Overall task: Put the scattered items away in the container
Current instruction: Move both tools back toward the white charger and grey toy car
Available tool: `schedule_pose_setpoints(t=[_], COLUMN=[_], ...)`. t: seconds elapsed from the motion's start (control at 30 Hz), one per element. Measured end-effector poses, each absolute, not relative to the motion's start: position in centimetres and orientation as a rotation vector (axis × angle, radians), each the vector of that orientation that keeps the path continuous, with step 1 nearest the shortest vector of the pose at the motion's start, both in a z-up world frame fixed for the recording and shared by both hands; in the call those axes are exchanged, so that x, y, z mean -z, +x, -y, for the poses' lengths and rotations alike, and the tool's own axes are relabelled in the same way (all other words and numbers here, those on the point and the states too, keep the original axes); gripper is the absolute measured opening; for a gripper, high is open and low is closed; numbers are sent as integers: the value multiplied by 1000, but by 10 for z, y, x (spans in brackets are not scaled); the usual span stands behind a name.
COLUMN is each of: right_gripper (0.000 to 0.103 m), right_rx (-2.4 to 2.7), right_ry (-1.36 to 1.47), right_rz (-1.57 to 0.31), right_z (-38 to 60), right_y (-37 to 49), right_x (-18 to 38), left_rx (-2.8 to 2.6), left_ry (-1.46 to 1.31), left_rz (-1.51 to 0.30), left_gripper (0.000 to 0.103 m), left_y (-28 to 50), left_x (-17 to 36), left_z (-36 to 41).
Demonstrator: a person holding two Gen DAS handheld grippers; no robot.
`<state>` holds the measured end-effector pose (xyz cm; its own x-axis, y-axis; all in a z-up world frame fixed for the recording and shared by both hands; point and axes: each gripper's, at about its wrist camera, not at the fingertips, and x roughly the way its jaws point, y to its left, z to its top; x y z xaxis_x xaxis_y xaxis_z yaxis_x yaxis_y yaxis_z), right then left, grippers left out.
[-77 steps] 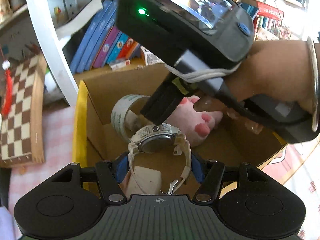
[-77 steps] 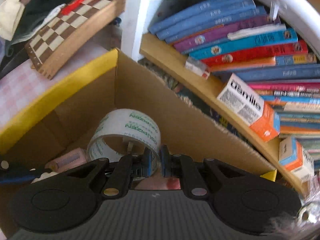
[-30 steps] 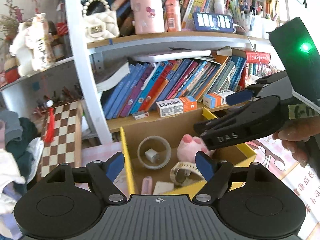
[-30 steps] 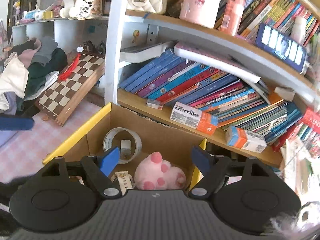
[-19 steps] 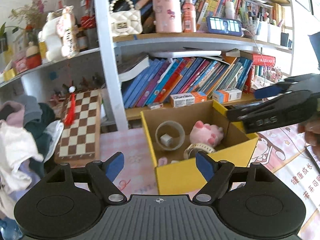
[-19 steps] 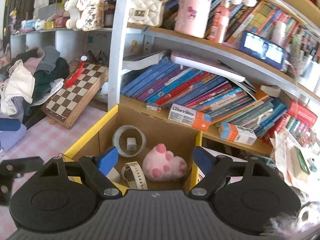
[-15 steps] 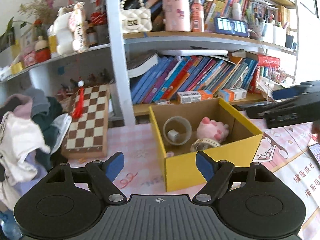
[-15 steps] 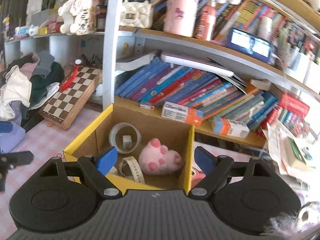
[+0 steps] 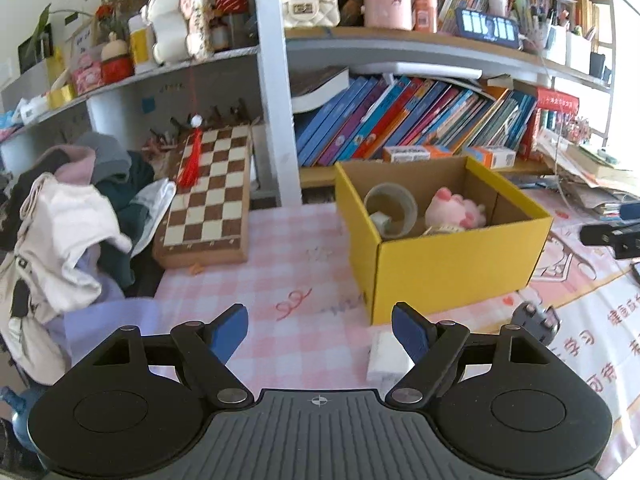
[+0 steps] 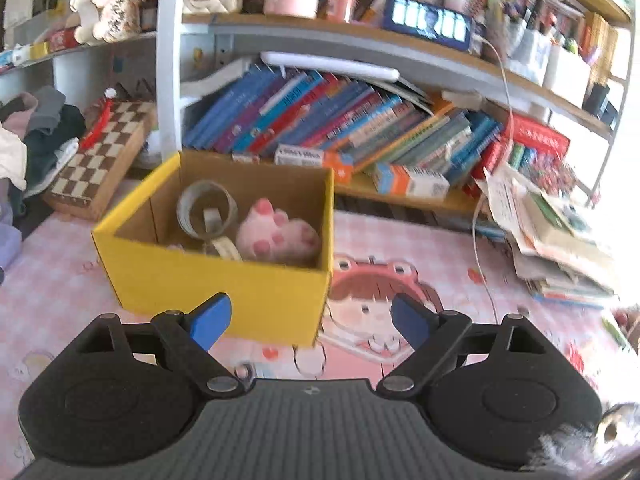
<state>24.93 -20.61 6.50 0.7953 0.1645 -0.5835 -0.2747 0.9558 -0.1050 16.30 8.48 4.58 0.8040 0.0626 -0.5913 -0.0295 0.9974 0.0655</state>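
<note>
A yellow cardboard box [image 9: 456, 268] stands on the pink checked cloth, also in the right wrist view [image 10: 224, 284]. Inside lie a tape roll [image 9: 391, 210], a pink plush toy [image 9: 456, 212] and a white watch [image 10: 226, 249]. My left gripper [image 9: 320, 330] is open and empty, well in front of the box. A white block [image 9: 386, 356] and a small dark round item [image 9: 536, 320] lie on the cloth by its right finger. My right gripper [image 10: 310, 318] is open and empty, pulled back from the box; its body shows at the left wrist view's right edge [image 9: 612, 234].
A chessboard [image 9: 208, 196] leans at the shelf to the left. A heap of clothes [image 9: 68, 220] lies far left. Bookshelves with books [image 10: 340, 120] stand behind the box. Stacked papers [image 10: 560, 236] lie at the right. A cartoon mat [image 10: 380, 300] lies right of the box.
Both grippers have pulled back and up from the box. The left one let go of the watch, which now lies in the box. Both jaws went from shut to wide open.
</note>
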Motion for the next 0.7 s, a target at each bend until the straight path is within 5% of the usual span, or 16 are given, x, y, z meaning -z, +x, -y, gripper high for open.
schedule_pose_setpoints(t=[0.7], right_gripper=[90], right_rx=[-218], right_ry=[-217], right_rz=[-780], right_z=[212], right_y=[194], right_x=[9], left_rx=[-52], left_ry=[37], left_rz=[-767], left_gripper=[81], left_y=[133], left_x=[7], left_z=[-84])
